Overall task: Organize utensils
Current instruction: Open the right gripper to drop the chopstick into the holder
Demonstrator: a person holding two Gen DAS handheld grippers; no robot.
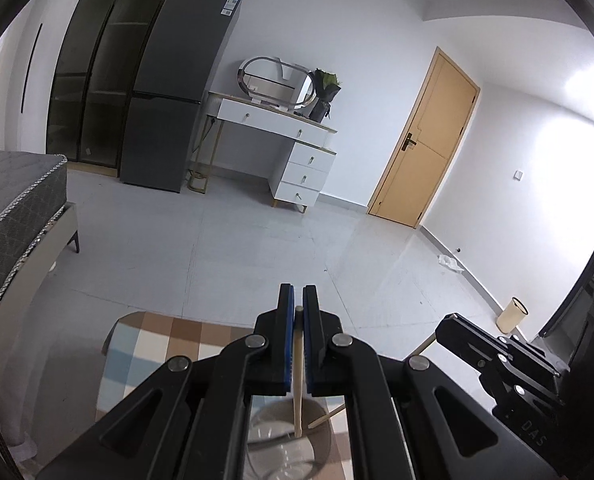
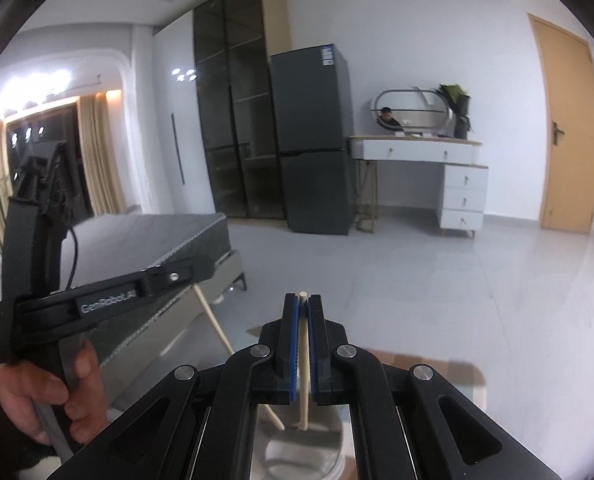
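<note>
Wooden chopsticks are being carried, one in each gripper. The left gripper (image 1: 298, 300) is closed tight on one chopstick (image 1: 297, 380). The right gripper (image 2: 303, 308) pinches the other chopstick (image 2: 303, 360). Both hang over a glass cup (image 1: 285, 440), not dropped in yet.

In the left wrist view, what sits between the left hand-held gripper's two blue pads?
A pale wooden chopstick is clamped between the left hand-held gripper pads, its lower end hanging over a clear glass, in the left wrist view.
</note>
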